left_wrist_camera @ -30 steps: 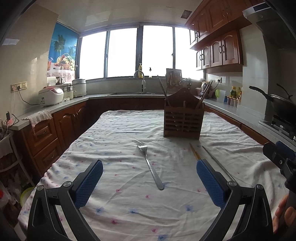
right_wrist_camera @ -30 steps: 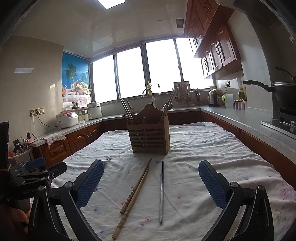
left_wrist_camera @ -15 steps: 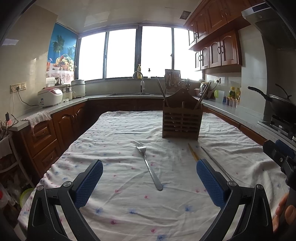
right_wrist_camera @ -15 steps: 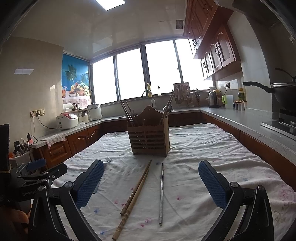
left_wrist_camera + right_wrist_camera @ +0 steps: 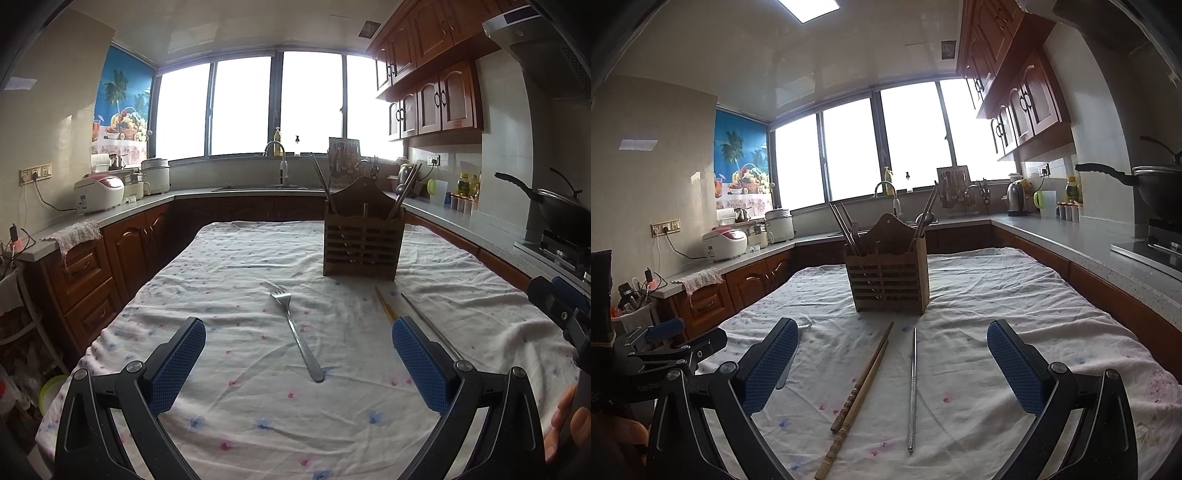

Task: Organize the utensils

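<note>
We've got a shiny metal fork (image 5: 298,336) on a crumpled, matt cotton-looking tablecloth (image 5: 229,280); the caddy (image 5: 890,280) is dark slatted wood; two wooden chopsticks (image 5: 858,395) look matt, with ridged ends, next to a polished steel one (image 5: 913,387); our gripper pads (image 5: 1012,369) are blue textured rubber on black plastic.

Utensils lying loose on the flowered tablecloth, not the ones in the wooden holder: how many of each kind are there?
Fork: 1
Wooden chopsticks: 2
Metal chopstick: 1
Total: 4 loose on the tablecloth.
</note>
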`<state>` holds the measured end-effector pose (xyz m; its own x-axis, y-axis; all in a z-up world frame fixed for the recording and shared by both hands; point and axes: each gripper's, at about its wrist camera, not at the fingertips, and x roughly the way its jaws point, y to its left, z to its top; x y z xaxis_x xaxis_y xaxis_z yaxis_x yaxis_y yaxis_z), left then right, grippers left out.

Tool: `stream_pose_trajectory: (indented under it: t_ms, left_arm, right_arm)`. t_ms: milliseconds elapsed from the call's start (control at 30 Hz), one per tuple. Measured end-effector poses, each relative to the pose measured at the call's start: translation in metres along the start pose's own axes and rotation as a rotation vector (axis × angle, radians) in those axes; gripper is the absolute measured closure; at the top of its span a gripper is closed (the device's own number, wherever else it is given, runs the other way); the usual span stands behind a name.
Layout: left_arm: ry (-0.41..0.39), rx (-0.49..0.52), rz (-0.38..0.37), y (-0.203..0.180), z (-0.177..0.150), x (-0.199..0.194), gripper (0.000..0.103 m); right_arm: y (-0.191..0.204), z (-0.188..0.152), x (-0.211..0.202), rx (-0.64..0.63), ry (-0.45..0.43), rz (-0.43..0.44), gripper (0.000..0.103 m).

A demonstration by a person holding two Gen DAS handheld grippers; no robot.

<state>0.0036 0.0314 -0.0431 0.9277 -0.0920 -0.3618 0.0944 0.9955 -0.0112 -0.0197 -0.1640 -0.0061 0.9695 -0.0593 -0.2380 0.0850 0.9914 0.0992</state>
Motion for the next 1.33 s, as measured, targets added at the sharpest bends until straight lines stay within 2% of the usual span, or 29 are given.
stream_pose_trajectory:
  t_ms: [1333]
  left_arm:
    - [0.025, -0.005, -0.015, -0.009, 0.007, 0.011, 0.001]
  right_arm:
    - [-0.002, 0.001, 0.005, 0.006, 0.011, -0.006, 0.000]
